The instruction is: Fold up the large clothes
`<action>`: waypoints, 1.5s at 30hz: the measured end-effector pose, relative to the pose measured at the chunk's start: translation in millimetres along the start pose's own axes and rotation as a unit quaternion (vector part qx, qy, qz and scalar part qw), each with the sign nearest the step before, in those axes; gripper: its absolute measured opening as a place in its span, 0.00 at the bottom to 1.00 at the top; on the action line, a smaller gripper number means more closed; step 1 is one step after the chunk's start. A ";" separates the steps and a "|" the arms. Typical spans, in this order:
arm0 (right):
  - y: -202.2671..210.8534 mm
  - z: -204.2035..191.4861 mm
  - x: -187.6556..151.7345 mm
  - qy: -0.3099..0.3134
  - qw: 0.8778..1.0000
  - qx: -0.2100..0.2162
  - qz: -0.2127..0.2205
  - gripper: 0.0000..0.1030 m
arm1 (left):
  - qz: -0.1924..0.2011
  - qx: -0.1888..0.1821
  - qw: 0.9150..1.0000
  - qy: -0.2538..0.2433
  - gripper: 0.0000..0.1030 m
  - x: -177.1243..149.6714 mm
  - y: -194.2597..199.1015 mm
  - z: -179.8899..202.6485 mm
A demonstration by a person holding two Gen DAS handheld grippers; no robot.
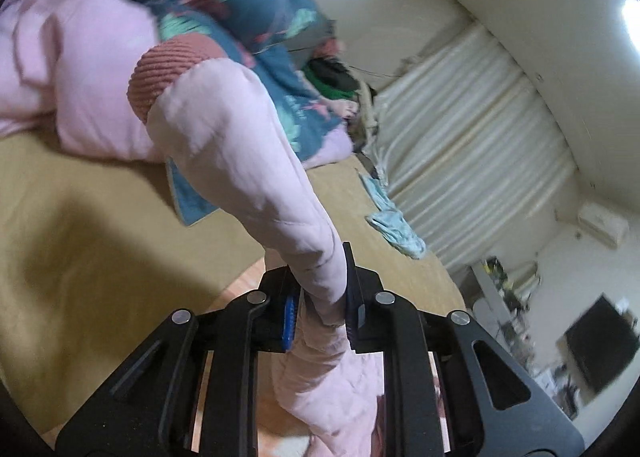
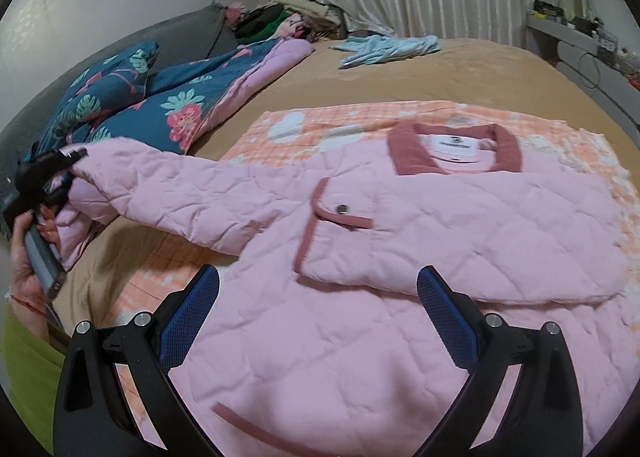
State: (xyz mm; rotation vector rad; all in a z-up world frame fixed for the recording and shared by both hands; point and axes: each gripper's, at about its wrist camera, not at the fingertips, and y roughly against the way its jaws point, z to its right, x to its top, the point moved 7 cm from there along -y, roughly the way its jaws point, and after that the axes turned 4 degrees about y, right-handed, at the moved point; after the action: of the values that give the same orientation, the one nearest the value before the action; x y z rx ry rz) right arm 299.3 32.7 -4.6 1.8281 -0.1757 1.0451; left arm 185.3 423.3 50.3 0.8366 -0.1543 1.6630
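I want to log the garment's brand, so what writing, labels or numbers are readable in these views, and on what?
No text can be read in either view.
Neck label inside the collar of the pink quilted jacket: a small dark logo and a line of print, too small and blurred to read.
Snap button on the pocket flap: any marking is too small to tell.

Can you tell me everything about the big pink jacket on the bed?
The quilted pale pink jacket looks soft and padded, with a dusty rose collar, rose piping and a snap-buttoned flap pocket. It lies front up on an orange checked blanket. One sleeve is folded across its chest. The other sleeve stretches out sideways, its end pinched in the shut left gripper. The open right gripper hovers over its lower part.
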 end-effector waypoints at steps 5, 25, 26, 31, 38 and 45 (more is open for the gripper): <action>29.1 27.1 -10.4 -0.035 0.999 -0.016 0.019 0.96 | -0.004 -0.043 0.998 -0.047 0.11 -14.6 5.2 54.9; 77.5 108.3 -45.1 -0.090 0.992 -0.072 0.043 0.96 | -0.070 -0.148 0.968 -0.192 0.11 -102.4 14.5 167.3; 78.4 110.9 -45.9 -0.092 0.992 -0.072 0.044 0.96 | -0.073 -0.151 0.966 -0.194 0.11 -104.6 13.2 170.1; 83.2 126.5 -52.9 -0.094 0.991 -0.080 0.048 0.96 | -0.093 -0.173 0.957 -0.211 0.11 -134.0 13.6 186.2; 94.8 150.6 -52.9 -0.089 0.990 -0.095 0.057 0.96 | -0.116 -0.194 0.944 -0.242 0.10 -170.5 8.8 204.7; 104.0 176.5 -42.1 -0.061 0.988 -0.124 0.063 0.96 | -0.141 -0.199 0.928 -0.282 0.09 -214.0 -0.3 218.6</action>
State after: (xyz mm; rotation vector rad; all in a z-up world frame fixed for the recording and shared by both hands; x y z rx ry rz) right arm 319.8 -174.9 10.1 1.6709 -0.4802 0.9512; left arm 288.1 137.0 83.0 0.9484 -0.7139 1.0342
